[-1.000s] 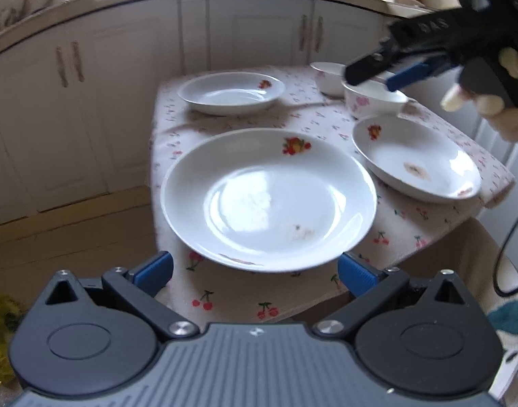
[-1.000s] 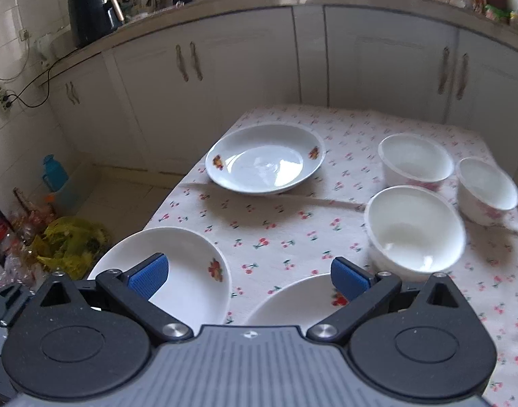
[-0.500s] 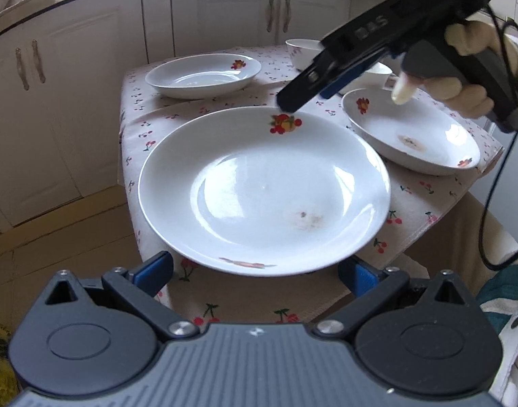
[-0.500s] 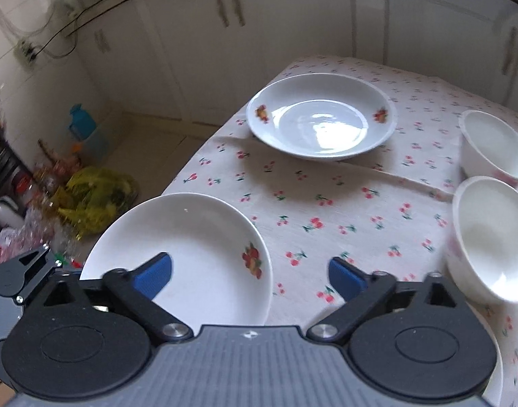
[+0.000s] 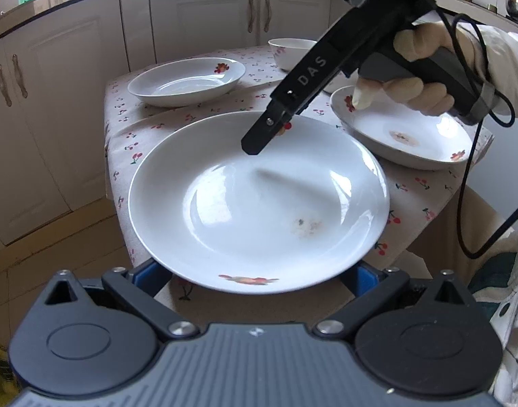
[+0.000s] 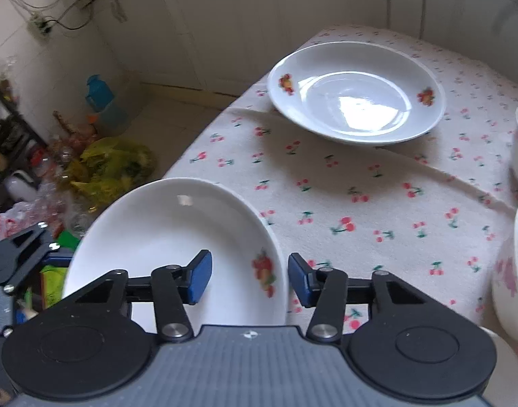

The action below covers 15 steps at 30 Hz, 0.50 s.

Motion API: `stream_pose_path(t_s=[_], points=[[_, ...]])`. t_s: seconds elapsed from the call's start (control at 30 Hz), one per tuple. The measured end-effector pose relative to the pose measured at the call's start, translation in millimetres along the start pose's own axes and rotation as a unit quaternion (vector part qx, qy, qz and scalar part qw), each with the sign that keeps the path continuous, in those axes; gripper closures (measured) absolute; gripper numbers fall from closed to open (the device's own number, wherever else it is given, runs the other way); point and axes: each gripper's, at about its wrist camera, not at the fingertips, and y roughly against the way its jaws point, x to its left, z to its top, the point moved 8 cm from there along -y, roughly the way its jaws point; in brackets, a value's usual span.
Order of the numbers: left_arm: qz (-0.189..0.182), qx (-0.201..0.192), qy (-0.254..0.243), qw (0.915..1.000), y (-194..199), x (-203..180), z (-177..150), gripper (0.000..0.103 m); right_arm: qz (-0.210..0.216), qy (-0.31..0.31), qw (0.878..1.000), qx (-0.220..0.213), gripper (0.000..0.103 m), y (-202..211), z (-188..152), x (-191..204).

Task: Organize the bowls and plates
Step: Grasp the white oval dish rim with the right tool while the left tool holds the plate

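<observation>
A large white plate (image 5: 259, 200) with fruit prints sits at the near corner of the cloth-covered table (image 5: 123, 135). My left gripper (image 5: 259, 276) is open, its blue pads under the plate's near rim on either side. My right gripper (image 6: 250, 279) is half closed, its pads straddling the far rim of the same plate (image 6: 164, 244), not clamped. It shows in the left wrist view (image 5: 259, 142) above the plate's far side. A second plate (image 5: 187, 81) lies at the far end, a third (image 5: 405, 135) to the right.
White bowls stand at the table's far right (image 5: 291, 52) and at the right edge of the right wrist view (image 6: 513, 271). White cabinets (image 5: 208, 17) stand behind. Bags and clutter (image 6: 109, 166) lie on the floor left of the table.
My left gripper has moved in until its pads sit under the plate's near rim. My right gripper has come down over the plate's far rim and its jaws have narrowed.
</observation>
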Motion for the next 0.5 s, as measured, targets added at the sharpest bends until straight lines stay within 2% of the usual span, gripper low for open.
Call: stream_pose_path(t_s=[0.5], points=[[-0.004,0.013,-0.004,0.9999,-5.6,3.7,7.0,0.001,0.008,0.003,1.000,-0.008,0.049,-0.2,2.2,-0.8]])
